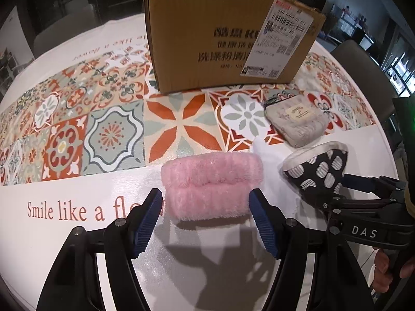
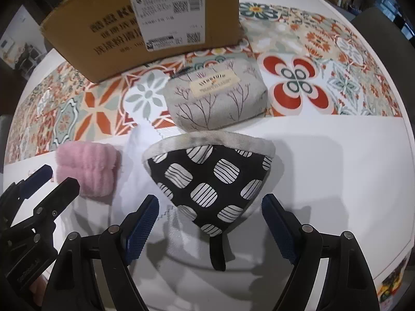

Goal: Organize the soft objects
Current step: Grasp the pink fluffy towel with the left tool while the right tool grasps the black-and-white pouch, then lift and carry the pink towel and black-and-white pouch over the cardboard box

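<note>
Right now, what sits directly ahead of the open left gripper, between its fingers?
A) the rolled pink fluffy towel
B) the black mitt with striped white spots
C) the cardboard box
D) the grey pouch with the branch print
A: in the left wrist view the left gripper stands open with the rolled pink fluffy towel lined up just beyond its fingertips, not yet gripped.

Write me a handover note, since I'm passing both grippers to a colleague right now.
Left gripper: open, fingers either side of the pink fluffy roll, not closed on it.
Right gripper: open, holding nothing, lined up on the black spotted mitt.
The grey printed pouch lies beyond the mitt, in front of the cardboard box.
Done: nothing visibly put away.
Left: all three soft items, probably into the box.
</note>
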The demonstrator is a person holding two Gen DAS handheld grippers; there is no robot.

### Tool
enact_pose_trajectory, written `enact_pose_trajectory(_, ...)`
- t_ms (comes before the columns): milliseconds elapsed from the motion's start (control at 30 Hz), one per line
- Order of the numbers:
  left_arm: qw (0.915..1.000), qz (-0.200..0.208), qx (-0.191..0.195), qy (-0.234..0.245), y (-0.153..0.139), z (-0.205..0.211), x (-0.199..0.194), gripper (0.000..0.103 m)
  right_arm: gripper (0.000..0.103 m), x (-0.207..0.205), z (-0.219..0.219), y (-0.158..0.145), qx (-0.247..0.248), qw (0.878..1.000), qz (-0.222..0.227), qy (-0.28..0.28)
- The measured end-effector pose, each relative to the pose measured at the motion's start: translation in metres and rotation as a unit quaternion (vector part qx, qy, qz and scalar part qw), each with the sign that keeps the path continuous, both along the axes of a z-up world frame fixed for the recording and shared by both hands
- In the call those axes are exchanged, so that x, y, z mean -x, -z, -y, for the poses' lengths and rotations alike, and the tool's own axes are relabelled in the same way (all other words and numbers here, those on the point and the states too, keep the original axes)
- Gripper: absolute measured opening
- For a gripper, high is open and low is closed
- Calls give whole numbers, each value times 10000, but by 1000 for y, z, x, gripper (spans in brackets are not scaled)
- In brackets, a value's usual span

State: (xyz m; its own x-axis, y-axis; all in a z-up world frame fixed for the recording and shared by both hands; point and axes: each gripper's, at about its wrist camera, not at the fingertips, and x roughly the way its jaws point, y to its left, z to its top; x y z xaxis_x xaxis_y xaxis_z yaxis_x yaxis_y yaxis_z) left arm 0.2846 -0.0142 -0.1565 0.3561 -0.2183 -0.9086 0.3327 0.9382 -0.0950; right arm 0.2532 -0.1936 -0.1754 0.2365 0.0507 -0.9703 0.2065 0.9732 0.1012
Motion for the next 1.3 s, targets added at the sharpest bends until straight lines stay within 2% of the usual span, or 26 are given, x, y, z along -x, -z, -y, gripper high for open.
enact_pose_trajectory(333, 10000, -64, -8, 69, 13, 8, -10, 68, 82, -6, 1, 13, -95, 9999, -123, 24)
enact_pose_trajectory(467, 9999, -43, -17, 117, 15, 9, -11, 65, 77, -6, 4, 14, -101, 9999, -74, -1)
enact_pose_trajectory(900, 9993, 211, -191, 241, 11, 10, -3, 36, 59, -9, -3, 9, -106, 9998, 63, -147)
enact_pose_trajectory(1167, 9983, 393, -273, 338, 3, 16, 7, 29, 45, -3, 5, 1, -225, 9995, 209, -111)
enact_pose_trajectory(1300, 9979, 481, -266, 350, -4, 17, 12, 27, 42, 3, 7, -7, -275, 9992, 273, -117)
